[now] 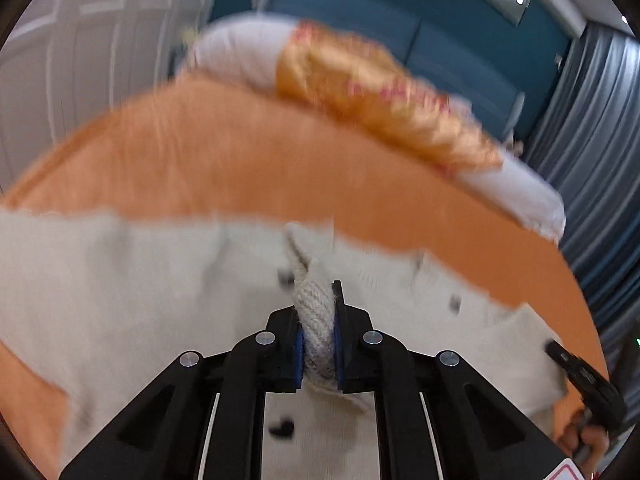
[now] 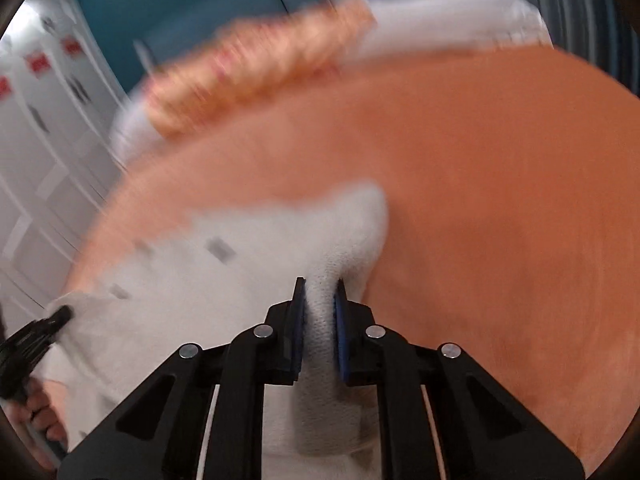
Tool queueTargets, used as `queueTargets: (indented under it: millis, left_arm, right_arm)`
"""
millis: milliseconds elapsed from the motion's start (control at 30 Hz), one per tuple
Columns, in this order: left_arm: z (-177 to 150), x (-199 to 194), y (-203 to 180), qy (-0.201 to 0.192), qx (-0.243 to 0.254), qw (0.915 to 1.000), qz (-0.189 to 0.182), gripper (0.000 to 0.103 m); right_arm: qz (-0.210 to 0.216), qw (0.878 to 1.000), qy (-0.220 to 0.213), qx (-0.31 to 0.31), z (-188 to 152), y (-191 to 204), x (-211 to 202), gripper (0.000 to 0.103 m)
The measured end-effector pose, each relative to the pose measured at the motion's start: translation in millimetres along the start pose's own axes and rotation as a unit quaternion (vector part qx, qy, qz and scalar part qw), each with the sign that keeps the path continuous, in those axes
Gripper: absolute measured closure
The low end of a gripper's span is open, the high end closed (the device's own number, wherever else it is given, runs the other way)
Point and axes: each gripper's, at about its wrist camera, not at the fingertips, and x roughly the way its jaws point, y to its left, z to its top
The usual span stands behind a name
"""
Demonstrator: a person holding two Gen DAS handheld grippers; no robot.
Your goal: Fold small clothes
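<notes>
We've got the left tool (image 1: 318,334) clamped on a bunched, ribbed edge of the cream knit garment (image 1: 132,300), fabric pinched tight btwn its blue pads (image 1: 298,360). The right tool (image 2: 320,336) is likewise closed on another fold of the same cream knit garment (image 2: 208,304), w/ cloth squeezed btwn its blue pads (image 2: 341,344). The garment has small dark specks across it and lies spread over the orange cloth (image 1: 224,160) that covers the surface under it; orange shows beyond the garment's far edge and to both sides of it. In the right wrist view the orange cloth (image 2: 500,208) fills most of the area to the right of the garment. Past the garment's far edge, at the back rim of the orange cloth, sits a long white pillow-like roll (image 1: 236,56) w/ a tan and red patterned middle; both views are motion-blurred so we can't make out its print. From the left wrist view the right tool (image 1: 582,376) shows at the garment's right corner, w/ fingers (image 1: 588,438) of the person's hand under it. From the right wrist view the left tool (image 2: 38,334) shows at the garment's left corner, hand (image 2: 38,412) below it. Behind the roll we see a teal wall (image 1: 360,8) and white paneled doors (image 1: 80,60).
</notes>
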Motion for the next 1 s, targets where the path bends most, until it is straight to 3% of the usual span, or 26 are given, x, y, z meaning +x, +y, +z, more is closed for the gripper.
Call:
queueTargets:
  millis: [33,67,133,200,367,467,500,533,633,733,800,833,867,933,1000]
  left_arm:
    - [2.2,-2.1,2.9,-0.009,-0.004,0.9999,0.004,0.095]
    - [-1.6,5.6,7.0,0.002,-0.003,1.0000,0.009,0.094]
    - [-25.6,40.7,14.0,0.062,0.004,0.9976,0.032,0.094]
    - [-49.4,64.3,20.8,0.105,0.003,0.9932,0.049,0.095]
    - [-65.3,66.4,27.6,0.085,-0.010,0.9955,0.039,0.093]
    - [-69.2,65.2,31.2,0.080,-0.010,0.9959,0.042,0.091]
    - [-70.1,64.5,29.6,0.077,-0.005,0.9960,0.045,0.091]
    - [-70.9,63.9,29.0,0.075,-0.003,0.9961,0.046,0.089]
    - [-76.8,59.2,35.7,0.069,-0.013,0.9969,0.037,0.086]
    - [-79.0,58.9,37.6,0.064,-0.016,0.9972,0.034,0.086]
    - [-79.1,59.0,36.5,0.062,-0.012,0.9973,0.036,0.086]
    - [-79.2,59.0,35.8,0.061,-0.011,0.9974,0.037,0.086]
    - [-79.6,59.0,35.3,0.060,-0.010,0.9975,0.038,0.086]
    - [-79.9,59.4,35.7,0.059,-0.010,0.9976,0.037,0.086]
    - [-80.2,59.7,35.9,0.059,-0.012,0.9976,0.035,0.086]
  right_arm:
    - [-0.010,1.000,-0.009,0.007,-2.5,-5.6,0.4,0.092]
    - [-0.029,0.999,0.017,0.015,-8.0,-15.5,15.4,0.092]
    - [-0.073,0.992,0.101,0.026,-29.1,-35.7,53.3,0.092]
    - [-0.069,0.993,0.088,0.022,-29.0,-33.0,45.3,0.091]
    - [-0.046,0.999,0.010,-0.005,-17.7,3.5,-21.4,0.090]
    - [-0.030,0.994,0.079,-0.072,-42.7,20.9,-6.7,0.091]
    - [-0.049,0.989,0.105,-0.092,-52.8,21.4,7.6,0.092]
    - [-0.078,0.984,0.126,-0.100,-64.4,11.3,21.9,0.099]
    - [-0.052,0.993,0.109,-0.013,-59.2,-21.4,11.3,0.103]
    - [-0.061,0.994,0.090,-0.001,-41.0,-21.4,5.6,0.103]
    - [-0.072,0.995,0.060,-0.015,-16.2,-13.4,5.9,0.097]
    - [-0.073,0.996,0.051,-0.019,-6.9,-10.8,9.5,0.088]
    - [-0.075,0.996,0.046,-0.021,8.2,-8.3,20.9,0.063]
    - [-0.097,0.993,0.066,-0.021,17.6,-9.3,47.7,0.035]
    - [-0.103,0.987,0.121,-0.016,20.2,-13.9,85.5,0.043]
